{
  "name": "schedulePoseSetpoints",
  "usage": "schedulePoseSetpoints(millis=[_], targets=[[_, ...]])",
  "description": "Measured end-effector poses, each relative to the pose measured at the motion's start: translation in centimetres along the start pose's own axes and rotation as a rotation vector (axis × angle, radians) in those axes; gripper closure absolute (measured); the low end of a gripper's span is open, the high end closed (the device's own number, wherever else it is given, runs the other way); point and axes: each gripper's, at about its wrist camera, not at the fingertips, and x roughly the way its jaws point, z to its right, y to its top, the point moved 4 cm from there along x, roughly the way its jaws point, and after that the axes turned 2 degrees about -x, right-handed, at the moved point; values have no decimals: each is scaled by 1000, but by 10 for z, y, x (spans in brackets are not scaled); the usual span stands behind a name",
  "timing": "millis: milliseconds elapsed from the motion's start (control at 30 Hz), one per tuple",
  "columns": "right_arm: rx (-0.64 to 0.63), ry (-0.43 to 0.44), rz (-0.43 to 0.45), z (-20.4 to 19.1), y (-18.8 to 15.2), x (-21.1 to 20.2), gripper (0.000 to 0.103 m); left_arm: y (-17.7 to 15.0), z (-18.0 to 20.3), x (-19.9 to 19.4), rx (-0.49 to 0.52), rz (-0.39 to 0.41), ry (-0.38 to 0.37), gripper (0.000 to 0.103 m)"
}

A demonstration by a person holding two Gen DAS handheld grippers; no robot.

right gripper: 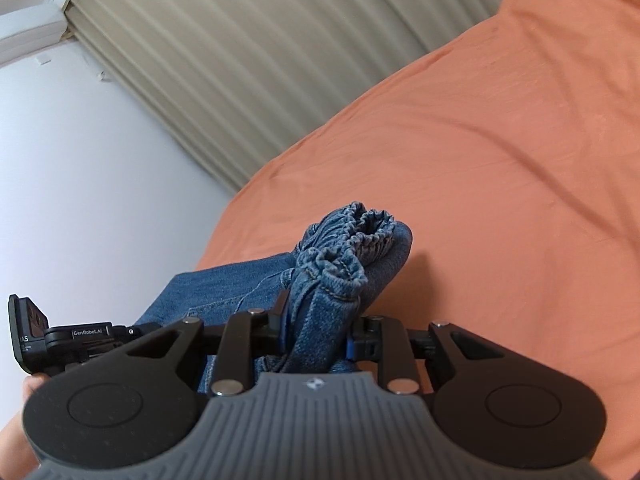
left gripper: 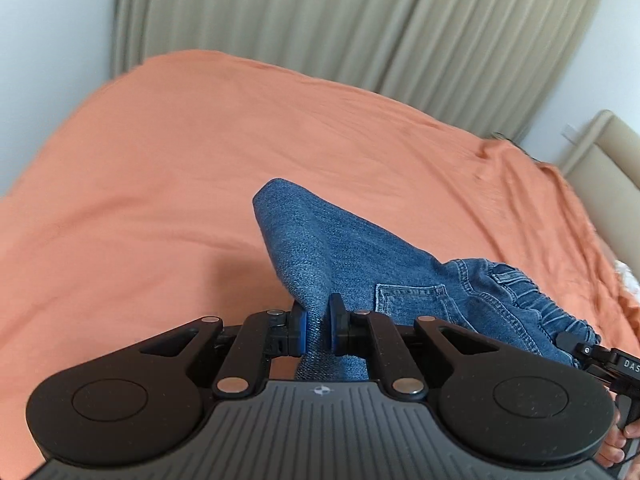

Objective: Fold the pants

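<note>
- Left wrist view: your left gripper [left gripper: 317,330] was pinching a fold of the jeans [left gripper: 340,248], its blue pads [left gripper: 301,332] pressed together on thin denim. The jeans hung above the orange bedsheet [left gripper: 160,184], back pocket and elastic waistband trailing to the right. You looked to be mid-lift, carrying the garment before a fold. At the right edge, the other tool's body read "DAS", cut off.
- Right wrist view: your right gripper [right gripper: 320,336] was clamped on the thick, bunched waistband [right gripper: 352,240], held clear of the sheet. Next, you'd need to keep both grips firm, stretch the cloth taut, then lay it flat. The other tool, at left, read "GenRobot.AI".
</note>
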Motion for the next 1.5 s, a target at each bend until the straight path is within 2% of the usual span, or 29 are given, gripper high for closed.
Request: schedulePoseSetpoints(millis=[133,333,533,667,767,800,833,867,1000,1067,1133,1200,1300,1400,1433,1467,1500], targets=[[-27,22,-21,-27,-7,45,83,3,-39,1,1,-9,49,93],[-35,-1,-85,-34,-50,83,83,-24,-83,34,-56,-71,53,93],[5,-60,-129,-2,-81,92,83,-42,-116,68,-123,-97,40,91],[48,-92,-161,21,-99,101,82,-48,-122,81,-126,-109,39,90],[33,-101,-167,16,-97,109,74,-47,-125,76,-122,-111,35,85],[11,-106,-173,12,-93,109,65,-46,-125,72,-114,-108,43,76],[-16,-117,-177,8,-88,107,55,-46,-127,68,-104,-102,57,73],[-54,-137,-173,7,-84,103,51,-45,-126,64,-98,-101,65,72],[-225,-162,-147,-4,-57,95,50,-46,-126,42,-81,-84,75,71],[-237,-139,-152,-9,-39,100,53,-47,-123,31,-74,-73,80,71],[-178,-121,-163,-5,-21,112,73,-48,-117,22,-71,-74,72,71],[-81,-97,-192,4,-7,127,71,-53,-109,17,-59,-101,58,71],[55,-90,-237,20,0,148,58,-65,-98,12,-14,-135,65,71],[173,-59,-252,33,1,166,61,-78,-92,12,15,-174,72,72],[191,-42,-238,35,3,167,65,-80,-92,13,22,-183,79,72],[200,-32,-221,35,6,170,73,-83,-92,14,25,-192,84,72],[191,-29,-205,33,11,171,103,-85,-93,16,28,-200,89,72]])
